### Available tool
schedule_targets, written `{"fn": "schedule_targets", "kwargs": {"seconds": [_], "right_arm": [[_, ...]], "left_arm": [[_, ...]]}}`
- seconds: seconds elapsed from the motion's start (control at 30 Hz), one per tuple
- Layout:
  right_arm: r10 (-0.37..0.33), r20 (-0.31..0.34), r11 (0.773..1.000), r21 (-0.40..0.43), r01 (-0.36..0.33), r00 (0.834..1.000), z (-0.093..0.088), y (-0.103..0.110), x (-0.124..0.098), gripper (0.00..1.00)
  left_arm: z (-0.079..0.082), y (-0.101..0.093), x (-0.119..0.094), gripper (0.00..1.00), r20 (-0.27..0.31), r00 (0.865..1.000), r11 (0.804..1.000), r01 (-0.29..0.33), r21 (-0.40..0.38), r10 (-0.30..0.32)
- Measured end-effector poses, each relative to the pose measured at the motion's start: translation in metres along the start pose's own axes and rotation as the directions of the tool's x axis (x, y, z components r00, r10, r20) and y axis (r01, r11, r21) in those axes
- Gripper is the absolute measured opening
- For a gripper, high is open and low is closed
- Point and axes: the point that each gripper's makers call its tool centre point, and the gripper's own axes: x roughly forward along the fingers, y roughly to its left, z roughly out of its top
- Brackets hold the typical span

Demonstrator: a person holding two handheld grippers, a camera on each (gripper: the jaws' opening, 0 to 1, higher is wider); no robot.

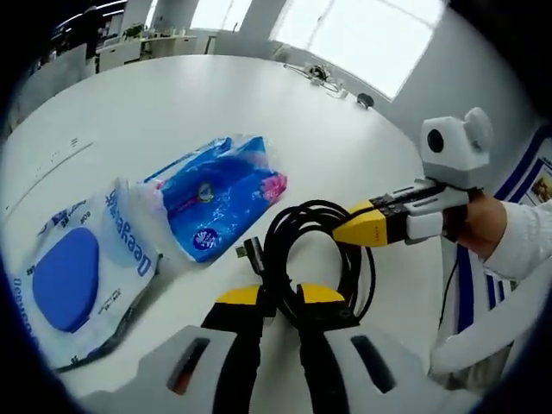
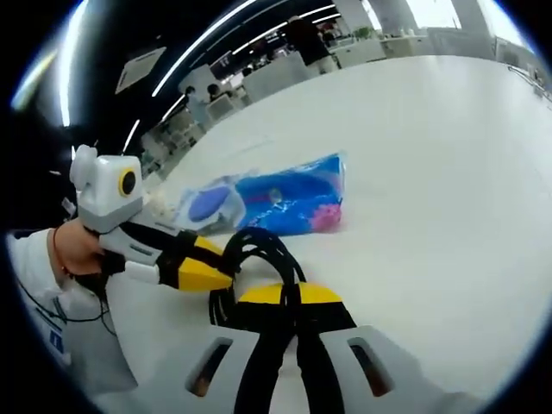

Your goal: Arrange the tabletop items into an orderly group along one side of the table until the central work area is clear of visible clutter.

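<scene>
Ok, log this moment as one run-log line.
left gripper: shut on black cable coil | right gripper: shut on same coil | blue packets: beside coil on white table

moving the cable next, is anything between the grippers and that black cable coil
Nothing visible. Both grippers are at the black cable coil already: the left gripper has its jaws closed on the near loop, and the right gripper meets its far side.
</scene>
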Motion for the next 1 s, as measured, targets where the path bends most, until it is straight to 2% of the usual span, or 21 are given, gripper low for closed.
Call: {"fn": "schedule_targets", "kwargs": {"seconds": [0.17,0.2,0.5,0.73,1.0], "right_arm": [[-0.028,-0.015,0.999,-0.035,0.028,0.999,-0.004,-0.007,0.003,0.05],[-0.027,-0.021,0.999,-0.028,0.026,0.999,-0.005,-0.008,0.004,0.05],[-0.032,0.001,0.999,-0.025,0.032,1.0,-0.002,-0.01,0.002,0.07],[-0.032,0.012,0.999,-0.034,0.032,0.999,0.002,-0.009,-0.002,0.15],[-0.031,0.02,0.998,-0.048,0.032,0.999,0.002,-0.004,-0.008,0.23]], "left_arm": [[-0.005,0.004,0.002,0.11,-0.009,1.0,1.0,-0.007,-0.012,0.007],[-0.002,0.002,0.003,0.11,0.007,1.0,0.999,-0.001,-0.037,0.001],[0.0,0.003,0.003,0.12,0.024,1.0,1.0,-0.006,-0.022,0.007],[-0.003,0.006,-0.001,0.2,0.016,1.0,1.0,-0.027,-0.003,0.027],[0.002,0.002,-0.01,0.3,0.05,0.999,1.0,-0.014,0.02,0.013]]}}
